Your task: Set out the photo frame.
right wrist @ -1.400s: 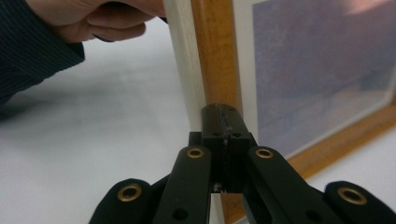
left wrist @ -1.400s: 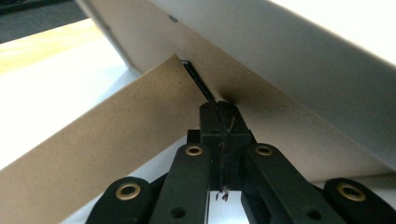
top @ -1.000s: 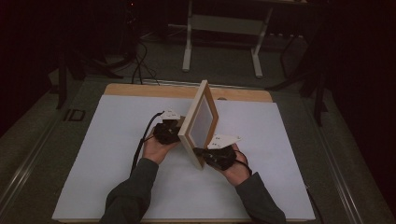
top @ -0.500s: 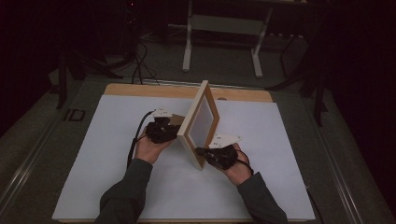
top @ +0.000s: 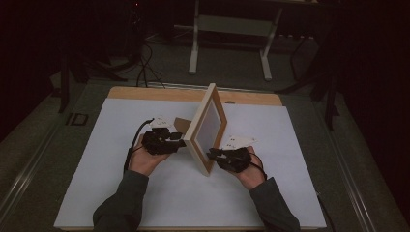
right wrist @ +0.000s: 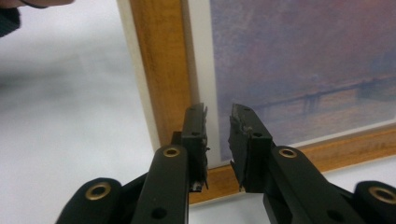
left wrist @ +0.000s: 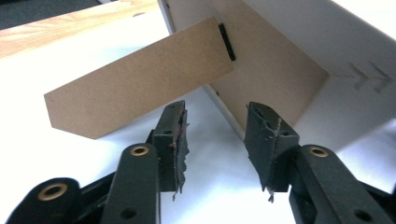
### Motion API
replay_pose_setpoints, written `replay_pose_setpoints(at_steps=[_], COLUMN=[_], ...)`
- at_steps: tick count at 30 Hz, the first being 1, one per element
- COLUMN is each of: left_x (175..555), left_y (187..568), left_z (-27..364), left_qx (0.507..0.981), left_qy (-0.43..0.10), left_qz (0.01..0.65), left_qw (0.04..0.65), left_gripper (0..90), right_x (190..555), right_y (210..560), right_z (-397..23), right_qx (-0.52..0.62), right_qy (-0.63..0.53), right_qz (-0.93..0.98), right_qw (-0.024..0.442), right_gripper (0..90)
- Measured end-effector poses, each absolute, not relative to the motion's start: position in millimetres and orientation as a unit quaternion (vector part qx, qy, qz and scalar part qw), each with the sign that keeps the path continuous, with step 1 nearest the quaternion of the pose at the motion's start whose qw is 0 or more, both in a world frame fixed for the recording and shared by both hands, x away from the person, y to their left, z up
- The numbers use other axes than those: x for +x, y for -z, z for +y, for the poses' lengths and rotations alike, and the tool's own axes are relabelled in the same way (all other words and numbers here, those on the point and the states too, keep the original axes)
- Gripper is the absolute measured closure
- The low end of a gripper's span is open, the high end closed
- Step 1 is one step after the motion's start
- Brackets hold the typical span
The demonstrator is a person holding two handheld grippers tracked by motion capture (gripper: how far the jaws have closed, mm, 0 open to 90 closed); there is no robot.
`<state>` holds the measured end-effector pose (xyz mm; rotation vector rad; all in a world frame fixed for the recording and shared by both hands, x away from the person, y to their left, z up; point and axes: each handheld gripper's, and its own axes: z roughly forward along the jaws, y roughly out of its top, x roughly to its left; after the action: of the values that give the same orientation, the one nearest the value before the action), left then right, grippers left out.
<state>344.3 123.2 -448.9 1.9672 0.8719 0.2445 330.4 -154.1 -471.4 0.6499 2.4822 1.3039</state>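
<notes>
As my two hands rest on the white table (top: 121,193), my left gripper (left wrist: 215,135) has its jaws spread with bare tabletop between them, holding nothing. Just beyond its fingertips (left wrist: 173,125) stands the back of the picture frame (top: 205,128), and the brown cardboard prop (left wrist: 140,86) swings out from that back, slanting down toward the table past my left jaw. A small black hinge (left wrist: 227,42) joins the prop to the backing, farther up from my fingers.

My right gripper (right wrist: 218,130) faces the front of the same frame, its jaws slightly parted with a narrow gap and nothing pinched. The fingertips (right wrist: 195,122) sit very near the lower corner, where the wooden border meets the white mat; I cannot tell whether they touch it. Past them spreads the print (right wrist: 303,65), a hazy purple and orange scene.

From above, the frame stands upright on edge between my grippers, left (top: 162,140) behind it and right (top: 231,157) before it.
</notes>
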Motion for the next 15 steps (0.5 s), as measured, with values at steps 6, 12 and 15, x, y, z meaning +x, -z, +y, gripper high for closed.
replay_pose_setpoints(at_steps=[6,12,15], left_x=[333,327,322], left_y=[447,448,449], left_z=[129,133,133], left_qx=[0.803,0.805,0.805], left_qy=[-0.096,-0.081,-0.085], left_qz=[0.353,0.351,0.349], left_qw=[0.471,0.471,0.473], left_gripper=[51.7,46.9,44.1], right_x=[333,337,338], right_y=[468,466,466], right_z=[-162,-170,-171], right_qx=[0.235,0.246,0.249], right_qy=[-0.454,-0.457,-0.457], right_qz=[0.849,0.843,0.842], right_qw=[0.136,0.14,0.14], right_gripper=[71.6,70.5,70.1])
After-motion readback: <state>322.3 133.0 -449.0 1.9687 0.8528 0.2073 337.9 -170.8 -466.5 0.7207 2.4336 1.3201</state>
